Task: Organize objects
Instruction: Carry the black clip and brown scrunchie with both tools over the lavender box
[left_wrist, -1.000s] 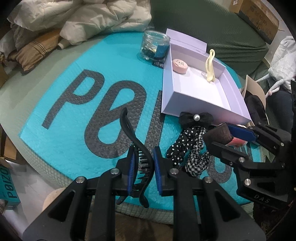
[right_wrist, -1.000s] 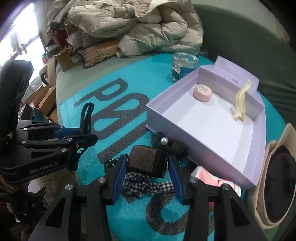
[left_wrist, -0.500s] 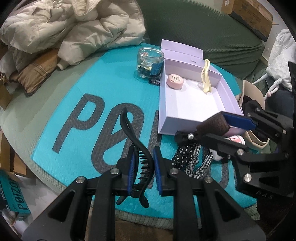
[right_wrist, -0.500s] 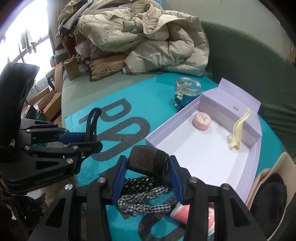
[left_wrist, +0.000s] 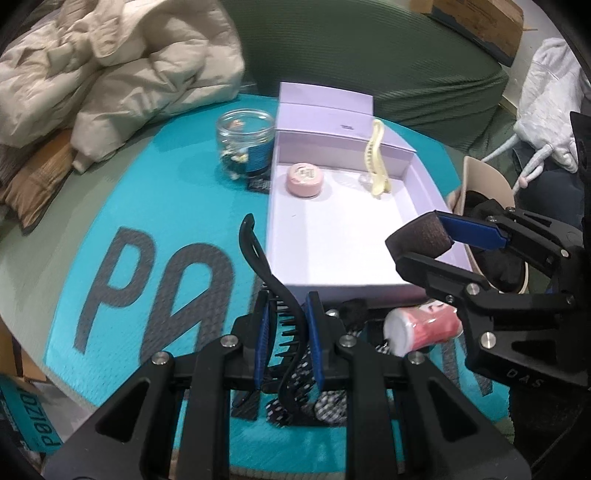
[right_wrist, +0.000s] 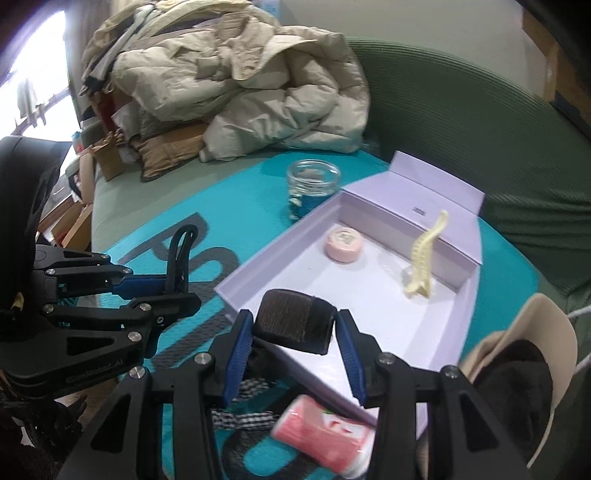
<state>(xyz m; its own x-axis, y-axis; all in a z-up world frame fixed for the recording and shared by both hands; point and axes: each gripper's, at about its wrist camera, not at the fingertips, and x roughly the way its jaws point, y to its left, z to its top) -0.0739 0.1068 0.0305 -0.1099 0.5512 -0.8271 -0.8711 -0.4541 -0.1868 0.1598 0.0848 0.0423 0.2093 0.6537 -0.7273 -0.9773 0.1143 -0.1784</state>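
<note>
Cardboard box (right_wrist: 384, 325), lilac and matte, lies open on the teal bubble mailer (left_wrist: 155, 206), ready for sorting. Right gripper (right_wrist: 295, 328) pinches a dark, fuzzy roller (right_wrist: 293, 325) over its near rim; releasing there seems next. Left gripper (left_wrist: 286, 321) clamps a curved, toothed black clip (left_wrist: 267, 273) just beside the box.

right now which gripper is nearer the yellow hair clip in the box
Right. The right gripper, shut on a dark brown roller, is over the lilac box's near edge, facing the yellow hair clip. The left gripper, holding a black claw clip, sits outside the box.
</note>
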